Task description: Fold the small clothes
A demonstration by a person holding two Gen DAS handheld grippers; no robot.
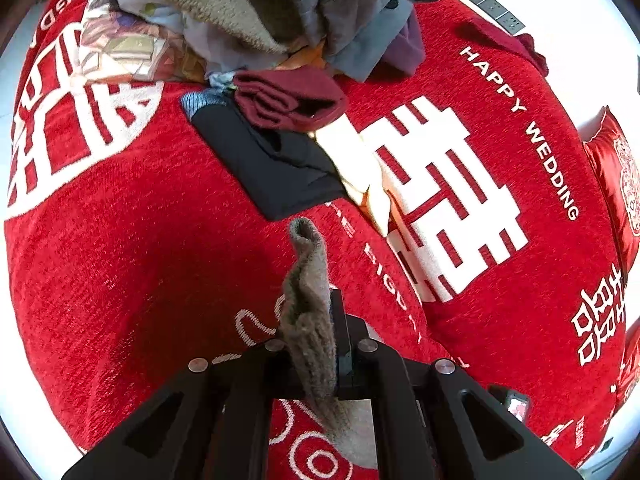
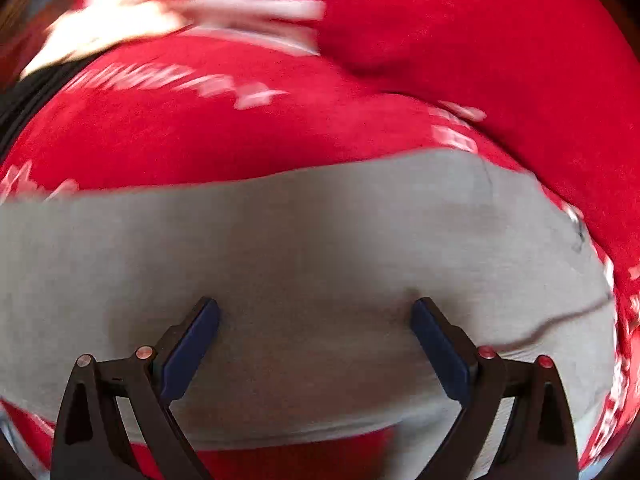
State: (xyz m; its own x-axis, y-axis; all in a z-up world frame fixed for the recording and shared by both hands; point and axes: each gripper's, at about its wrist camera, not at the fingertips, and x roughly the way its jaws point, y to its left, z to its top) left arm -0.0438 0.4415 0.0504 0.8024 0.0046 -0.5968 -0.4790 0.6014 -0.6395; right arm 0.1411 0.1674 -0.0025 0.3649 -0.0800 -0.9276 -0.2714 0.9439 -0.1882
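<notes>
The left gripper [image 1: 320, 320] was clamped on an edge of the grey cloth [image 1: 310, 300], likely raising it to fold over, while the right gripper [image 2: 316, 344] hung with jaws wide apart above the cloth's flat part [image 2: 320, 240] on the red blanket [image 1: 120, 240]. Farther off lay a folded black garment [image 1: 280, 168], a maroon one [image 1: 288, 96] and an unsorted pile [image 1: 260, 8]. The right view was blurred, and the cloth's full outline was cut off.

Left gripper [image 1: 320, 312] is pointing forward and down, jaws clamping tight on a fold of grey cloth [image 1: 310, 320] that is sticking up between the fingers. Right gripper [image 2: 316, 340] is pointing steeply down, jaws standing wide apart, blue pads [image 2: 192, 348] gripping nothing.
</notes>
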